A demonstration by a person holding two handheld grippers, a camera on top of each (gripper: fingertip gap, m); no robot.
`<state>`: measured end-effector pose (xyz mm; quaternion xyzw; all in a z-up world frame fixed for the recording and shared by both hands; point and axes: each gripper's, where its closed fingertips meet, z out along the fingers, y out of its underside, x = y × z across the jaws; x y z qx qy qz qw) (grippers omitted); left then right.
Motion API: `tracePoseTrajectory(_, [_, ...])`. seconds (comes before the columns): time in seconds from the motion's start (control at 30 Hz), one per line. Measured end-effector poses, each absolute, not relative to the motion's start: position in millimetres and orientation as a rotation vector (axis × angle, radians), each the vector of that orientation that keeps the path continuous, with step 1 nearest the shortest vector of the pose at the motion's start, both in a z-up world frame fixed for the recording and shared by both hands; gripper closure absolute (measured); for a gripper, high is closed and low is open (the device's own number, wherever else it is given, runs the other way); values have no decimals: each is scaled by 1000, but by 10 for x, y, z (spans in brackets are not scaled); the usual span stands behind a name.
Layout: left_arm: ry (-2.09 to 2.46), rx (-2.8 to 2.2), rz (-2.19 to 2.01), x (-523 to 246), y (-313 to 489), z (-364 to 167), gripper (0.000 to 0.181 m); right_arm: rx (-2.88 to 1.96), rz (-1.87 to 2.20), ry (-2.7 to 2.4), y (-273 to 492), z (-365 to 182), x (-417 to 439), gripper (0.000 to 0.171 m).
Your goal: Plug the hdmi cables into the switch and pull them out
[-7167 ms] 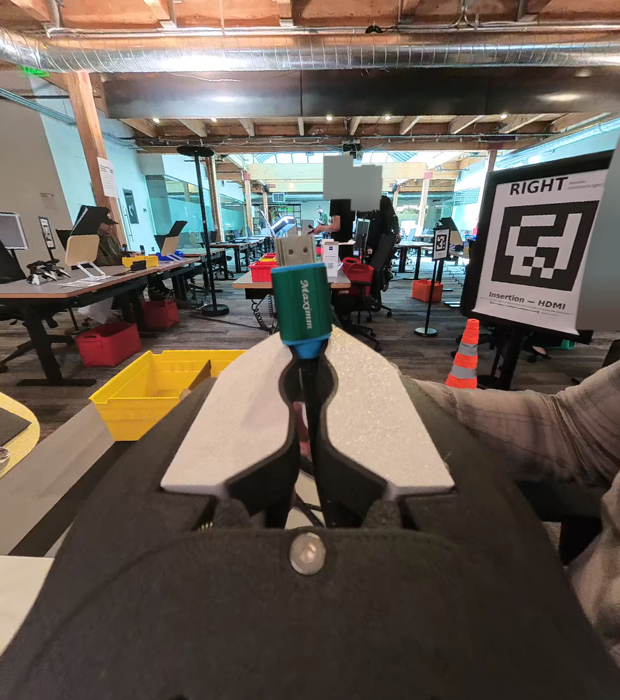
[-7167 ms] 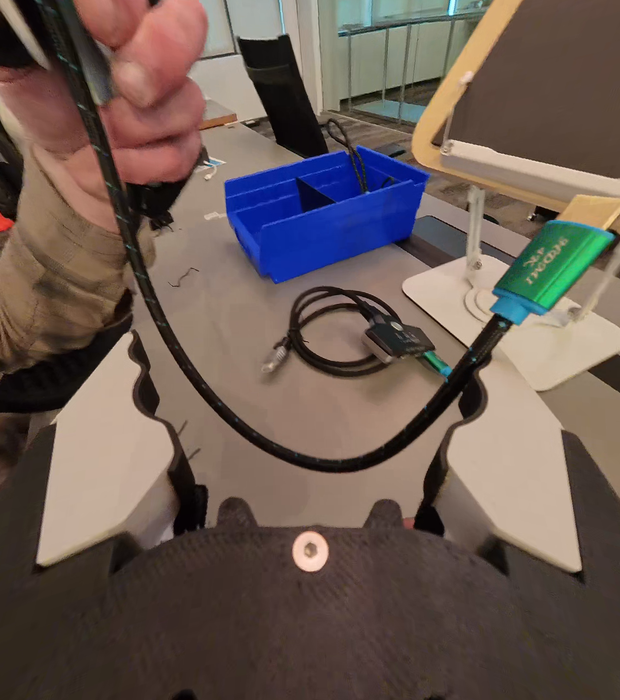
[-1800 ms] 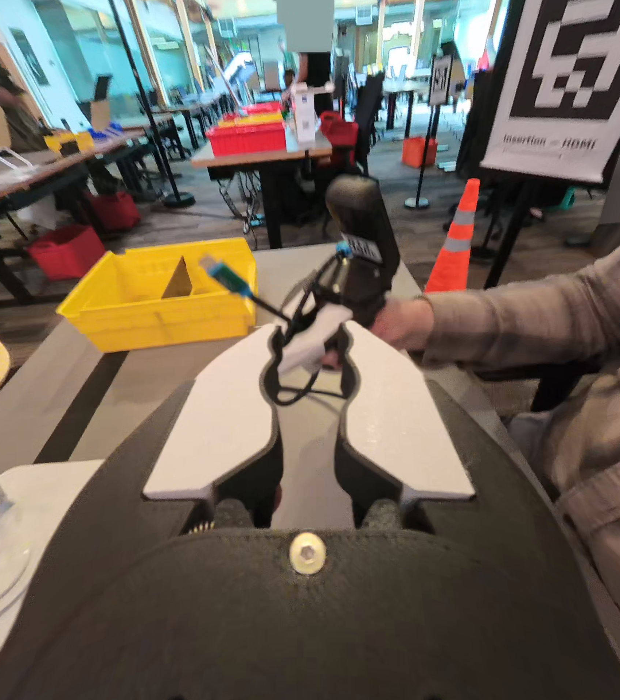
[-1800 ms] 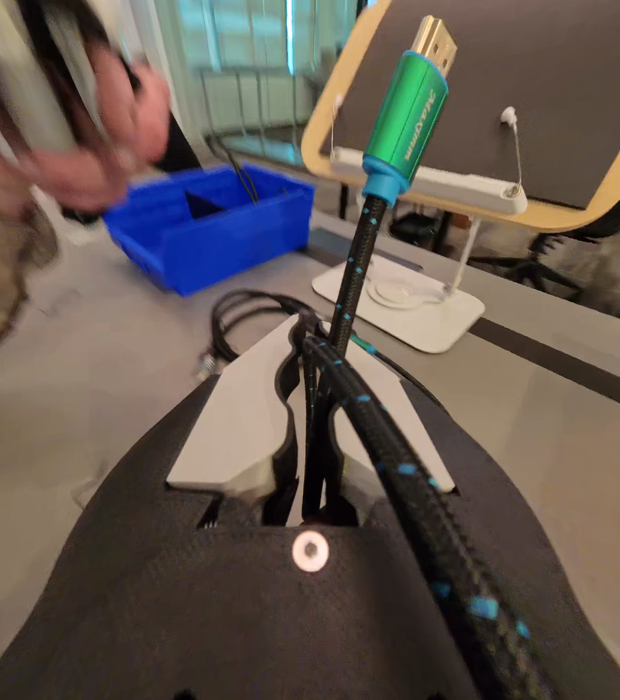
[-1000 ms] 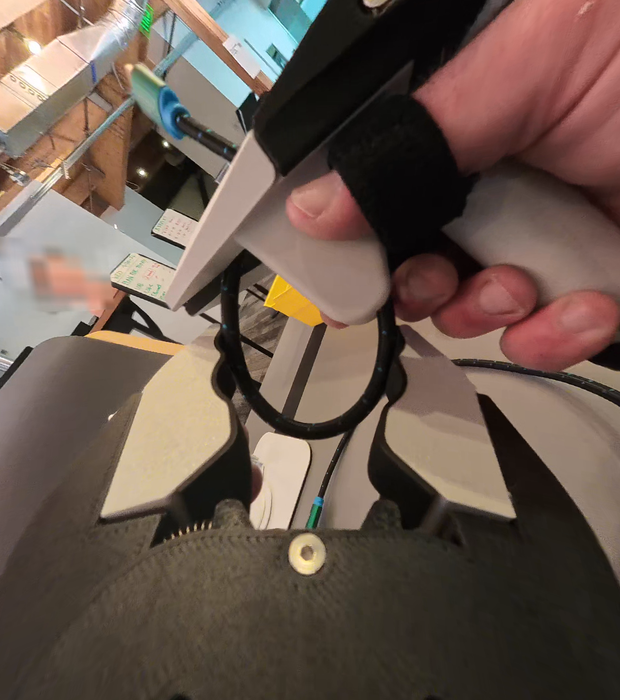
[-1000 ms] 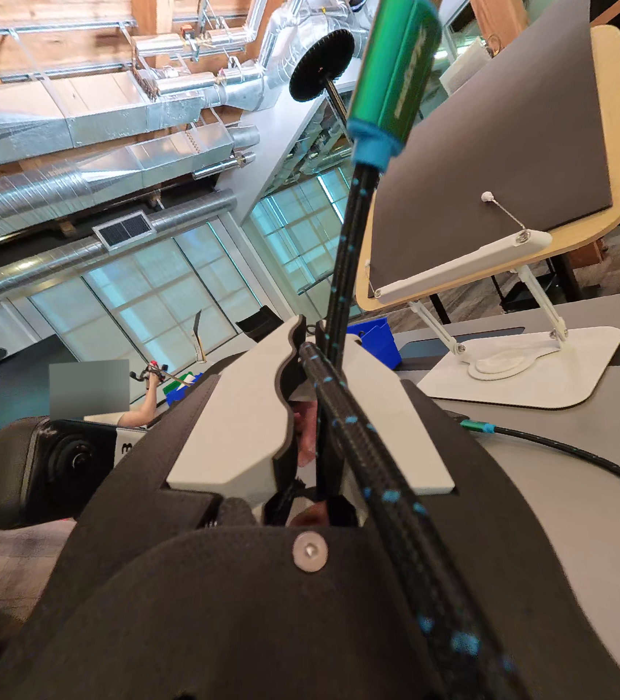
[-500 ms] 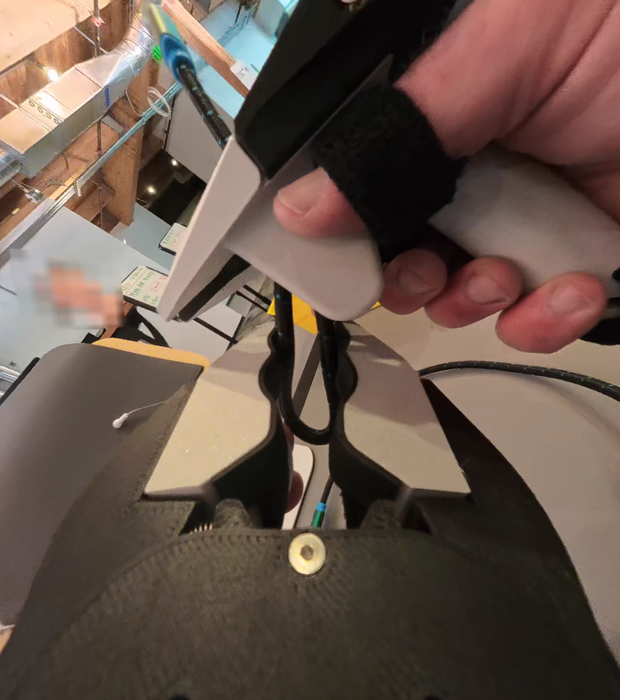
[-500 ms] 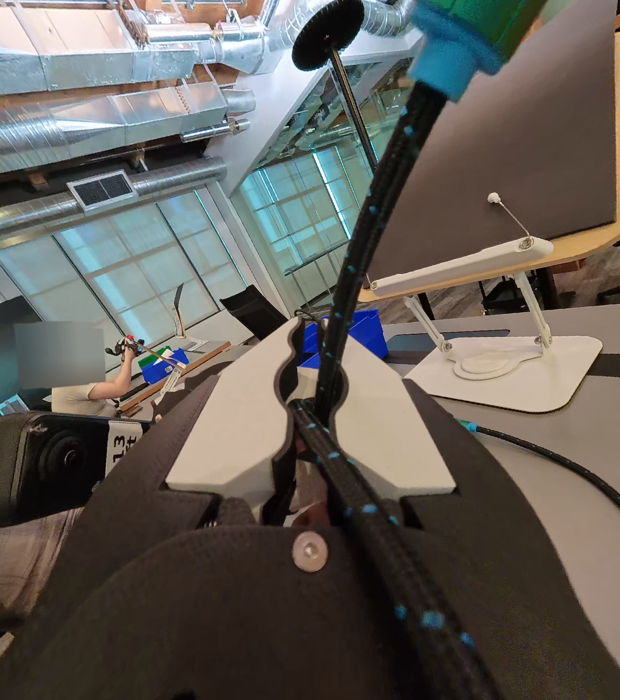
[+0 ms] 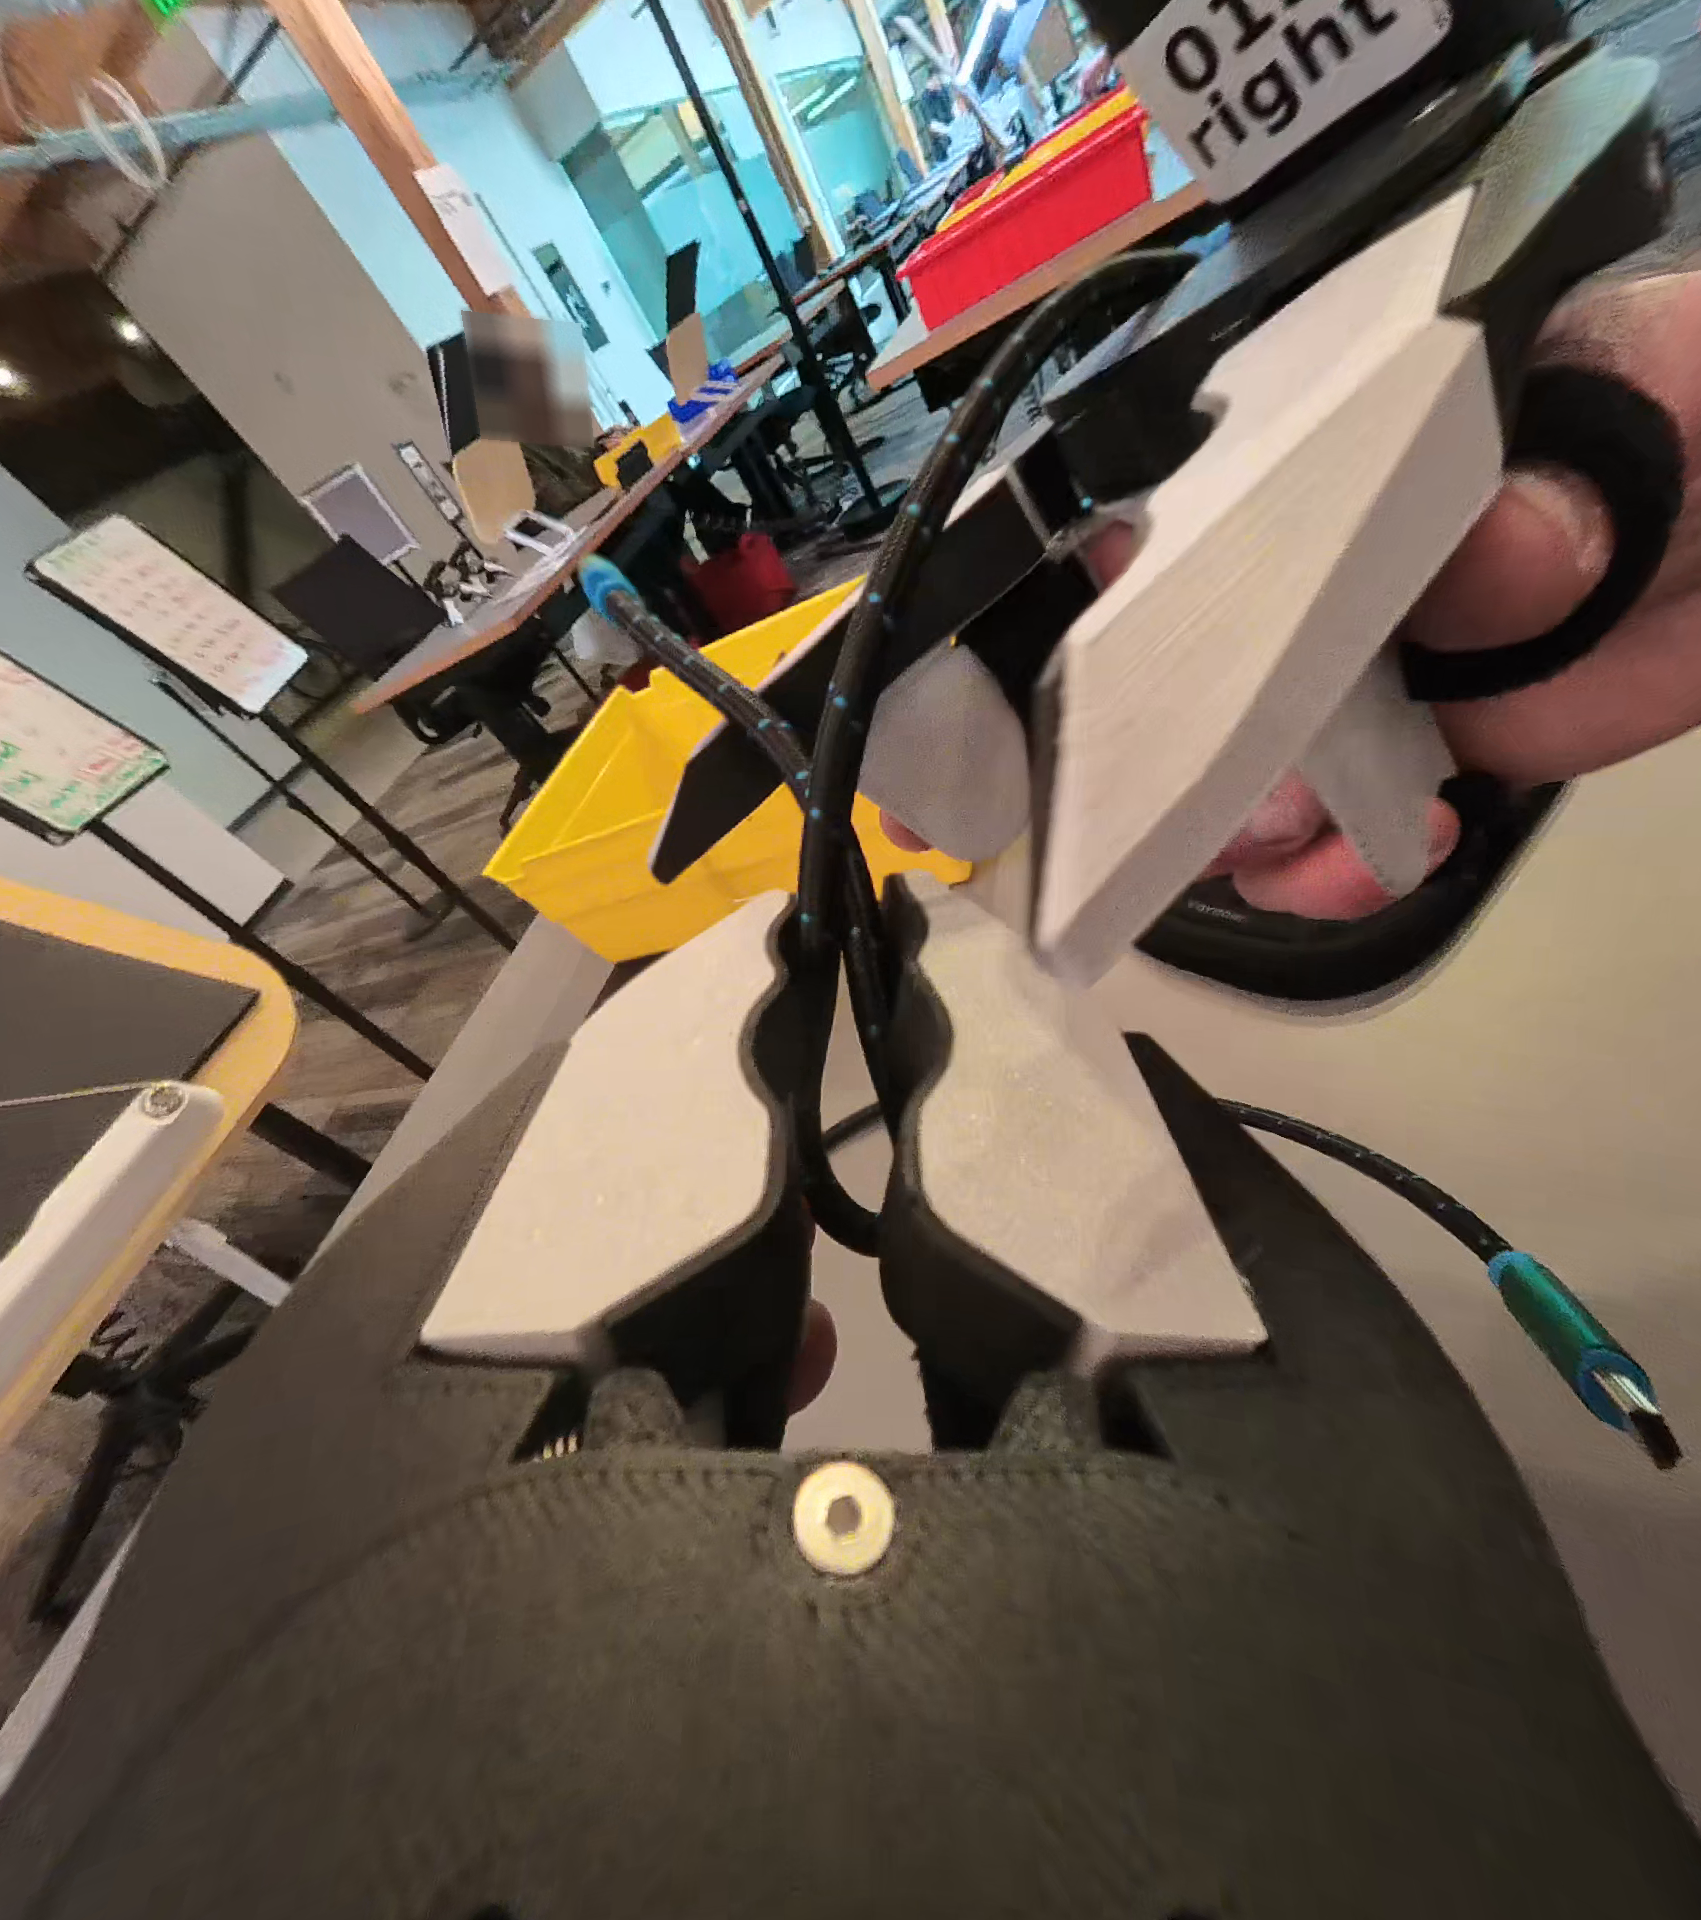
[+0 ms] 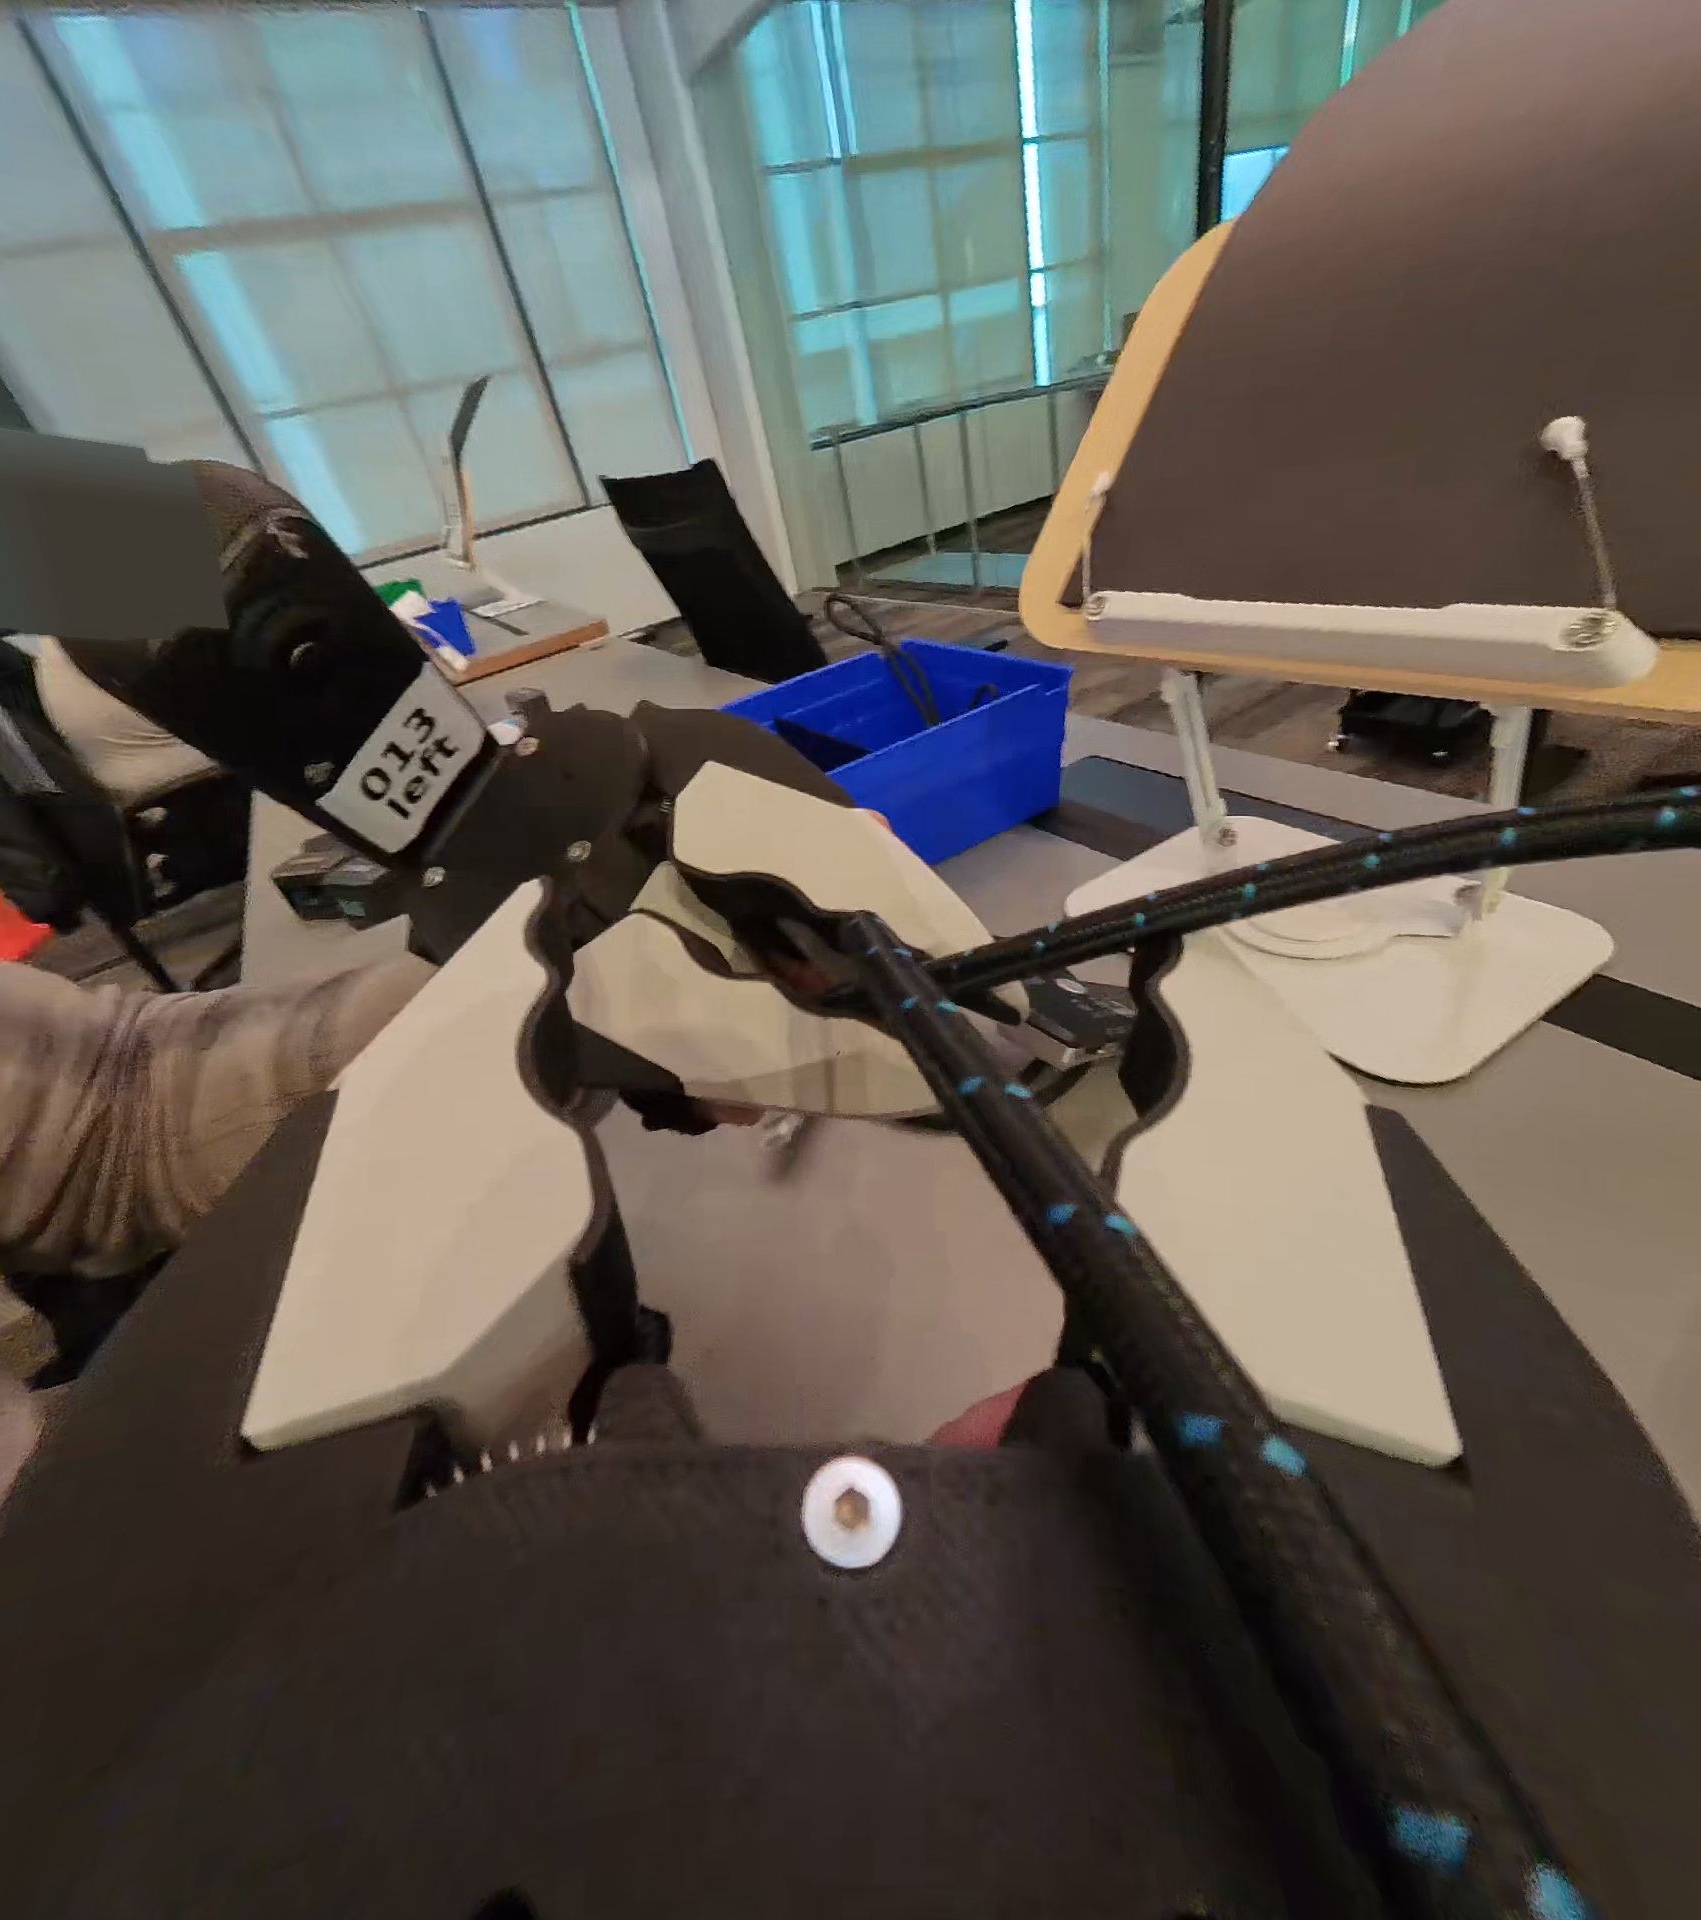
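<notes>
My left gripper is shut on a doubled loop of black braided HDMI cable. One green plug of it lies on the grey table. Another plug end with a blue collar sticks up to the left, blurred. My right gripper is open, and the cable lies across its right side without being pinched. The left gripper's white finger shows just ahead, pinching the cable. A small black box, the switch, lies on the table behind it, mostly hidden.
A yellow bin stands at the table's far edge in the left wrist view. A blue bin and a white tablet stand with a dark board stand ahead of the right gripper. A hand holds the right gripper. Both grippers' tips are close together, under 4 cm apart.
My right gripper has opened and let go of the cable. My left gripper has closed on the cable loop. Both views have tipped down from the ceiling toward the table.
</notes>
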<state>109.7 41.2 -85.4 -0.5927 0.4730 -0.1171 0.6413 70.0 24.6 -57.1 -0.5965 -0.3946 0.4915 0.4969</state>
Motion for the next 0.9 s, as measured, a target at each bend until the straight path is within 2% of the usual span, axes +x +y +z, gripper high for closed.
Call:
tracePoseTrajectory(0.1, [1049,-1378,-316,1083,431,-856,169,-1439,1282,-1028,101,-615,679,56])
tracePoseTrajectory(0.17, [1042,-1397,-246,1003,520,-900,169,-1503,1245,-1150,15,-814,672,40])
tracePoseTrajectory(0.23, [1024,-1404,-261,989,540,-908,171,-1568,1145,-1206,45,-992,675,35])
tracePoseTrajectory(0.4, [971,-1440,-302,912,612,-921,169,-1565,1283,-1222,-75,-1056,661,24])
tracePoseTrajectory(0.53, [937,-1491,-363,805,676,-928,171,-1663,1039,-1452,-149,-1398,785,28])
tracePoseTrajectory(0.67, [873,-1588,-506,672,751,-979,171,-1664,763,-1814,-449,-1694,975,38])
tracePoseTrajectory(0.83, [835,-1660,-620,541,782,-1011,171,-1445,845,-1956,-944,-1420,775,45])
tracePoseTrajectory(0.9, [863,-1674,-620,518,768,-1031,171,-1365,947,-1970,-1156,-1253,696,55])
